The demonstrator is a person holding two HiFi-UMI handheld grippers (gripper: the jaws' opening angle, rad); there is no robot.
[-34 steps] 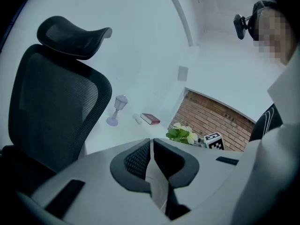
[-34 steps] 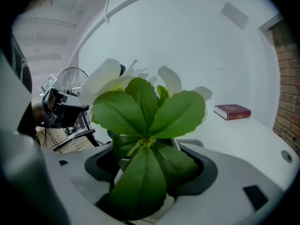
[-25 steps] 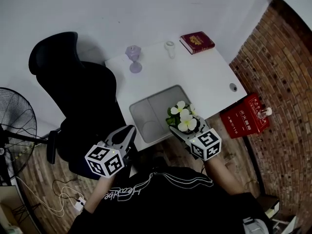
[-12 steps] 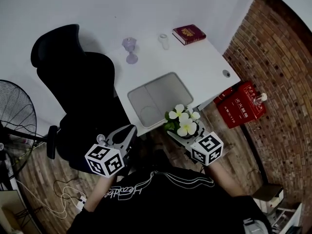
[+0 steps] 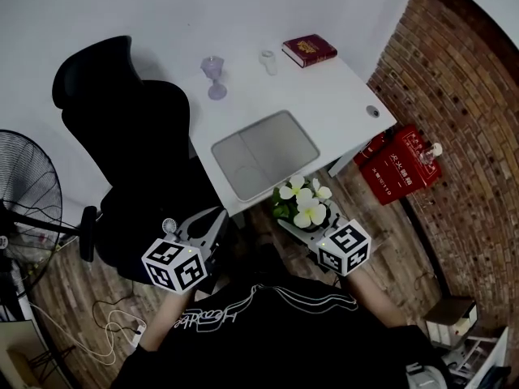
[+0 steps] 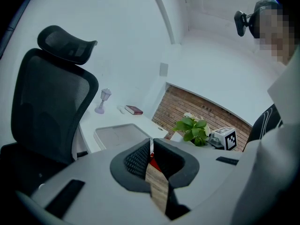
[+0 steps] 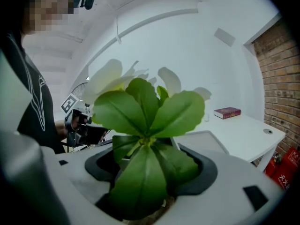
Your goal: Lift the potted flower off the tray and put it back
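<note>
The potted flower (image 5: 303,204), white blooms over green leaves, is held off the table above the wooden floor, in front of the table's near edge. My right gripper (image 5: 297,220) is shut on its pot; the leaves (image 7: 147,125) fill the right gripper view and hide the pot. The grey tray (image 5: 268,148) lies empty on the white table (image 5: 345,104) and also shows behind the leaves (image 7: 202,138). My left gripper (image 5: 214,222) hangs left of the flower beside the chair, jaws shut on nothing (image 6: 151,146). From there the plant (image 6: 193,130) shows at the right.
A black office chair (image 5: 130,144) stands left of the table. At the table's far edge stand a purple goblet (image 5: 215,78), a small glass (image 5: 268,61) and a red book (image 5: 308,49). A red box (image 5: 401,173) sits by the brick wall, a fan (image 5: 24,209) at far left.
Both grippers have drawn back from the table. The flower, earlier over the tray's near edge, now hangs over the floor in front of the table. The grip is unchanged.
</note>
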